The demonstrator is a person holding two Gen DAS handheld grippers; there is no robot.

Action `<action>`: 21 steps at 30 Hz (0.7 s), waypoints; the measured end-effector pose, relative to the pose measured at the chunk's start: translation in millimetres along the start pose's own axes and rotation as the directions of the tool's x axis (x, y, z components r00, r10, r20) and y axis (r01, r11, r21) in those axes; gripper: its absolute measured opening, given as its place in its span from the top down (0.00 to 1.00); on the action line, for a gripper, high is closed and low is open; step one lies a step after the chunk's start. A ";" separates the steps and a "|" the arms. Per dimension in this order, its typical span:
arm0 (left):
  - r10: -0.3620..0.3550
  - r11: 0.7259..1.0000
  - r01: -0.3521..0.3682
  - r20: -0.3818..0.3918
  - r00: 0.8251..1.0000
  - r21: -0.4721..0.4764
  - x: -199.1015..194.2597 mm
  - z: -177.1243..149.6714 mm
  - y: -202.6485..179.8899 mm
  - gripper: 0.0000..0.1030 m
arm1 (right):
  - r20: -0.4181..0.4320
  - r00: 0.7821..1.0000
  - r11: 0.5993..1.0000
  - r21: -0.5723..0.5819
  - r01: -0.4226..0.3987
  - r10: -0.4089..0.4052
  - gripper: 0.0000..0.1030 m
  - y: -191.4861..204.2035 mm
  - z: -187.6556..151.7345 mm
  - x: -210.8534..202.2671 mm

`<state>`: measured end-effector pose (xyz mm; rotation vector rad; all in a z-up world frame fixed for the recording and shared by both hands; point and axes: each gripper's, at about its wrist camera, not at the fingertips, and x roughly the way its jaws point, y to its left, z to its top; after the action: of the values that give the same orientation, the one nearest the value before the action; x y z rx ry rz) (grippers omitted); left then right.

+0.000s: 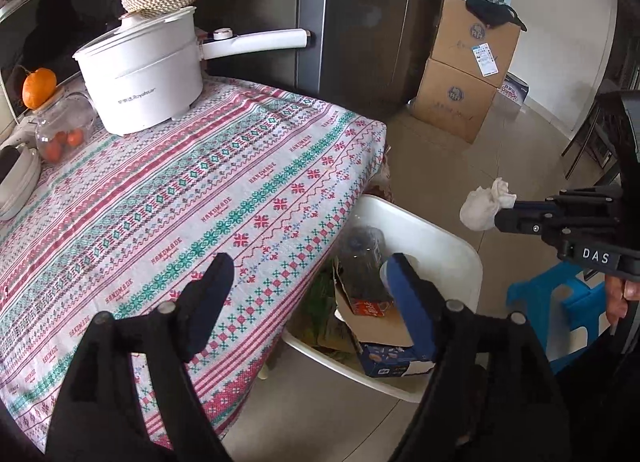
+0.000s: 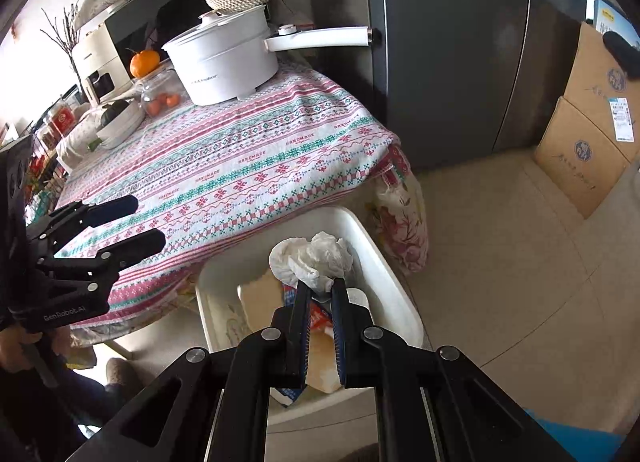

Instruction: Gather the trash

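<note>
My right gripper point(image 2: 321, 287) is shut on a crumpled white tissue point(image 2: 312, 258) and holds it above the white trash bin point(image 2: 372, 262) beside the table. In the left wrist view the same tissue point(image 1: 482, 206) hangs from the right gripper point(image 1: 498, 218), above the floor just right of the bin point(image 1: 436, 238). The bin holds cardboard, a dark bottle point(image 1: 366, 262) and small boxes. My left gripper point(image 1: 308, 294) is open and empty, over the table's near corner and the bin; it also shows in the right wrist view point(image 2: 148, 222).
The table with a patterned cloth point(image 1: 180, 202) carries a white electric pot point(image 1: 148, 74), a woven basket, a glass jar, an orange and a bowl. A dark fridge point(image 1: 360, 22) stands behind. Cardboard boxes point(image 1: 464, 74) are stacked at the wall. A blue stool point(image 1: 560, 302) is at right.
</note>
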<state>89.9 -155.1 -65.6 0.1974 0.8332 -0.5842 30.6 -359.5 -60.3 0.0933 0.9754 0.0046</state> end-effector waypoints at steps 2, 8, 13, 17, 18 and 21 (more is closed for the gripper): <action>0.012 1.000 -0.012 -0.005 1.000 -0.023 -5.7 -2.9 5.7 0.19 | -0.014 1.000 1.000 -0.003 -0.009 0.009 0.90 2.8 1.4 3.1; 0.061 0.994 -0.062 -0.014 0.998 -0.093 -21.5 -16.9 21.5 0.07 | -0.065 0.998 0.999 -0.034 -0.015 0.012 0.89 18.0 3.8 20.1; 0.094 0.980 -0.098 -0.028 0.995 -0.173 -33.0 -27.9 36.1 0.01 | -0.105 0.994 0.999 -0.022 -0.027 0.025 0.86 21.5 3.9 37.2; 0.134 0.963 -0.144 -0.059 0.989 -0.230 -37.8 -37.5 45.8 0.01 | -0.112 0.993 0.999 0.023 -0.030 0.032 0.34 22.3 4.0 42.1; 0.144 0.958 -0.157 -0.069 0.987 -0.241 -38.8 -39.6 47.8 0.01 | -0.102 0.994 0.999 0.022 -0.031 0.033 0.31 23.8 4.8 39.5; 0.171 0.941 -0.188 -0.085 0.982 -0.280 -45.2 -46.0 53.1 0.01 | -0.061 0.997 0.999 0.024 -0.041 0.042 0.30 28.8 7.6 25.6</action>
<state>66.4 -74.9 -65.7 0.0238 0.9372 -0.2816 52.3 -330.2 -74.9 0.1346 1.0348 0.0347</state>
